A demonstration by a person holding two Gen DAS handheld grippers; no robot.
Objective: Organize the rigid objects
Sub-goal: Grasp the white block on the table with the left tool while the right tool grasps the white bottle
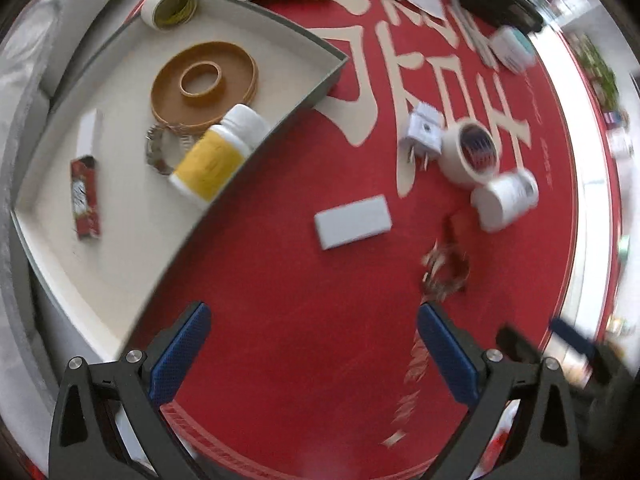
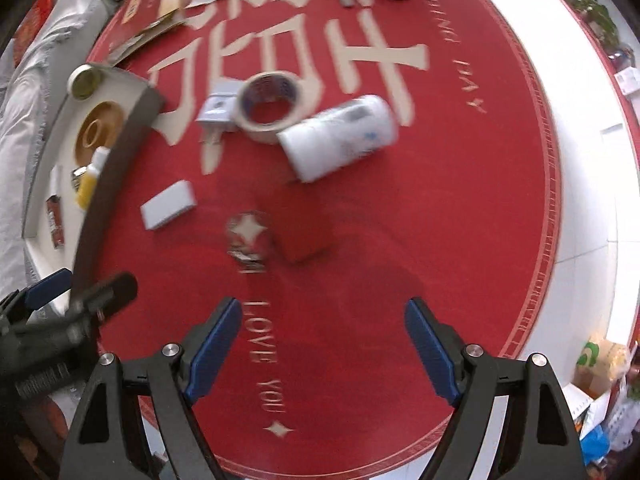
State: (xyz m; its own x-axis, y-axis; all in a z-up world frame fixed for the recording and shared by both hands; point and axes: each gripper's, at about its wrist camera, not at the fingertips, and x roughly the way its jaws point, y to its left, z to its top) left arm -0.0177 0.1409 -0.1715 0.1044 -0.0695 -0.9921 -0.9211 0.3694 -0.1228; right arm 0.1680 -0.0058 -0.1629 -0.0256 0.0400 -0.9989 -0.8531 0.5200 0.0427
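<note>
Left wrist view: red round mat [image 1: 288,320] fills the frame, my left gripper [image 1: 314,352] hangs over bare mat, jaws spread wide, nothing between them. Grey tray [image 1: 280,128] sits far left, already holding a brown ring dish [image 1: 204,84], yellow-label bottle [image 1: 218,152], a metal watch [image 1: 158,152] half under the dish, a red packet [image 1: 85,196] and a white strip [image 1: 89,130]. A tape roll [image 1: 170,6] perches at the tray's far rim.

Still loose on the mat, right of the tray: white jar [image 1: 505,200] on its side, masking tape roll [image 1: 470,152] touching it, white plug adapter [image 1: 422,132] just beside the roll, white flat box [image 1: 353,221] nearest the tray, all blurred. Right wrist view: my right gripper [image 2: 324,348] also stands apart and empty, with a red box [image 2: 304,228] and a small star-topped item [image 2: 246,236] just ahead of it.

My read: next pick is open. I'd take the flat box with the left, across its short side, pads low. The jar is smooth and round, likely to roll, so grip it across the body.
</note>
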